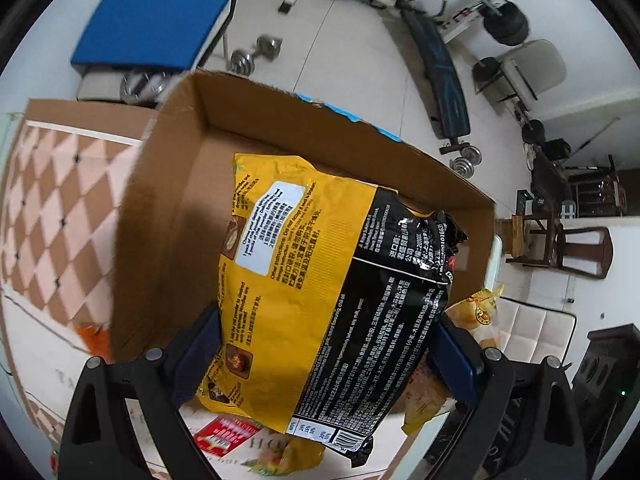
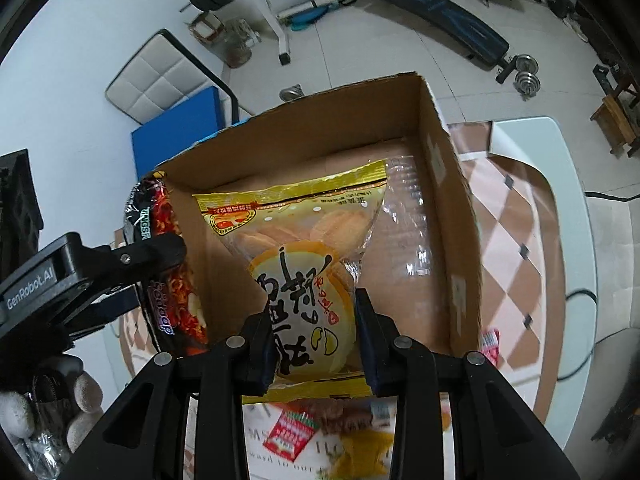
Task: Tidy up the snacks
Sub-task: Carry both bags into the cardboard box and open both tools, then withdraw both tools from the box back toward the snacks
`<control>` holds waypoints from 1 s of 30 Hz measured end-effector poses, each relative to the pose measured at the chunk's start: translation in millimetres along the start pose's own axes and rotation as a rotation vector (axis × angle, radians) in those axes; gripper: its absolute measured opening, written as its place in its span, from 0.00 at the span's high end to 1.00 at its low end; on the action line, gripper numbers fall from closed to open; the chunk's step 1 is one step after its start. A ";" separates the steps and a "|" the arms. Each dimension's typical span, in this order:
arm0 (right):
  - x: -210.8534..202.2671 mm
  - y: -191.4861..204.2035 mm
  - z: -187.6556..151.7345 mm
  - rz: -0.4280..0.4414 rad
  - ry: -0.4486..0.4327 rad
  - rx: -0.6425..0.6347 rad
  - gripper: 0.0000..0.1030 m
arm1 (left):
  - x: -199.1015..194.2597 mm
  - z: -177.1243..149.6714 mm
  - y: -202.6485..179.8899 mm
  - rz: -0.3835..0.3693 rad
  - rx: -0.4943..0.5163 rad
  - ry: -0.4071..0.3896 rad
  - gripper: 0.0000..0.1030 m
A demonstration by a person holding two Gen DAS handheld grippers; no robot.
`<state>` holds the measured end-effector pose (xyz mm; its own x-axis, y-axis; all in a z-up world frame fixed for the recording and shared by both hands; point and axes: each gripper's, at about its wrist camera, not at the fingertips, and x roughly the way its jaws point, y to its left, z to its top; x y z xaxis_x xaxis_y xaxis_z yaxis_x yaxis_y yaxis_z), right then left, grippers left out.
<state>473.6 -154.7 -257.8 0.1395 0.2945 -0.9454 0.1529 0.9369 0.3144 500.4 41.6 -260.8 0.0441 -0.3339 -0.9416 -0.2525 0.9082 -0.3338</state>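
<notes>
An open cardboard box (image 1: 172, 208) stands on the table, and both grippers hover over it. My left gripper (image 1: 328, 344) is shut on a wide yellow and black noodle pack (image 1: 320, 280), its back label facing the camera, hanging over the box's inside. My right gripper (image 2: 314, 332) is shut on a yellow, partly clear biscuit bag (image 2: 304, 248) above the box (image 2: 440, 208). In the right wrist view the left gripper (image 2: 136, 280) holds the noodle pack (image 2: 176, 292) at the box's left wall. The biscuit bag (image 1: 482, 308) peeks past the box's right side.
A checkered cloth (image 1: 52, 208) covers the table. A red packet (image 2: 292, 432) and yellow packets (image 1: 288, 456) lie near the front edge. On the floor beyond are a blue mat (image 1: 152, 24), dumbbells (image 1: 256, 54), a weight bench (image 2: 440, 12) and chairs (image 1: 580, 248).
</notes>
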 end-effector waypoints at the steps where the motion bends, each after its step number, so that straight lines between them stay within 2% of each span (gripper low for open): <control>1: 10.0 -1.5 8.6 -0.007 0.011 -0.002 0.65 | 6.4 5.1 0.6 -0.003 -0.010 0.010 0.06; 5: 42.2 -7.0 32.0 -0.027 0.038 -0.010 0.65 | 36.6 26.3 0.1 -0.005 -0.044 0.059 0.06; 10: 78.7 -12.6 52.4 -0.054 0.069 -0.022 0.65 | 57.9 36.1 -6.1 0.025 -0.039 0.081 0.06; 17: 102.8 -18.0 62.4 -0.044 0.095 -0.017 0.65 | 77.3 43.3 -7.1 0.059 -0.056 0.124 0.06; 20: 112.8 -17.6 67.9 -0.029 0.127 -0.028 0.63 | 79.6 43.5 -9.0 0.103 -0.018 0.128 0.06; 21: 115.9 -16.9 70.0 -0.024 0.139 -0.039 0.54 | 79.0 42.6 -10.0 0.121 0.000 0.120 0.06; 22: 118.7 -16.1 69.5 -0.020 0.145 -0.047 0.31 | 77.9 41.2 -10.9 0.133 0.019 0.112 0.06; 23: 120.0 -15.5 70.1 -0.026 0.149 -0.058 0.20 | 77.6 40.0 -10.7 0.141 0.032 0.106 0.06; 24: 119.6 -15.2 70.1 -0.033 0.145 -0.065 0.13 | 76.8 37.9 -10.4 0.148 0.048 0.102 0.05; 30: 113.0 -13.2 67.1 -0.073 0.148 -0.093 0.12 | 60.1 27.3 -1.6 0.116 0.072 0.079 0.05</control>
<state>553.0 -146.4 -363.0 -0.0148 0.2430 -0.9699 0.0650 0.9682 0.2416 529.9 27.0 -318.1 -0.0587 -0.2417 -0.9686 -0.1816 0.9566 -0.2277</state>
